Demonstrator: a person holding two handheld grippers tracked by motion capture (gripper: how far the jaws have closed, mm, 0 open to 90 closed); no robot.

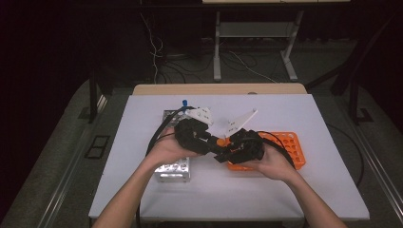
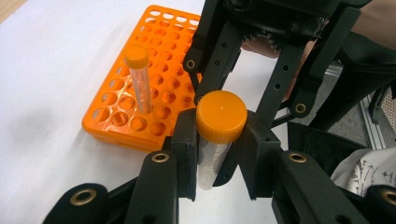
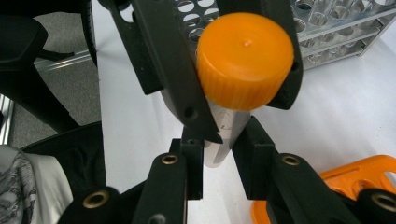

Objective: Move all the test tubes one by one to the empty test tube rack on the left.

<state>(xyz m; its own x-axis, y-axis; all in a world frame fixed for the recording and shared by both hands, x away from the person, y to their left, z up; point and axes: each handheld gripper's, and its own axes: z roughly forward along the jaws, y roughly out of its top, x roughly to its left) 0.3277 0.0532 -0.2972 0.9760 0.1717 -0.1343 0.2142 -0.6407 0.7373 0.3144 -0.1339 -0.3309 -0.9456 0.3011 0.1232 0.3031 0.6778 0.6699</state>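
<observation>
**Two tongs, one tube**

Both tongs hold the same tube (image 2: 212,154) in the air, above the counter (image 1: 294,190) and between the silver rack (image 1: 173,170) and the orange rack (image 1: 291,147). The left tongs (image 2: 215,156) pinch its clear body. The right tongs (image 3: 219,154) pinch the body too. To twist the orange cap (image 3: 245,60) off well, one should grip the cap while the other keeps the tube steady and straight.

You see an orange cap (image 2: 221,115) on a clear tube (image 2: 211,158). The rack (image 2: 122,122) is orange, the other rack (image 1: 173,170) silvery, the table (image 1: 285,190) white.
</observation>
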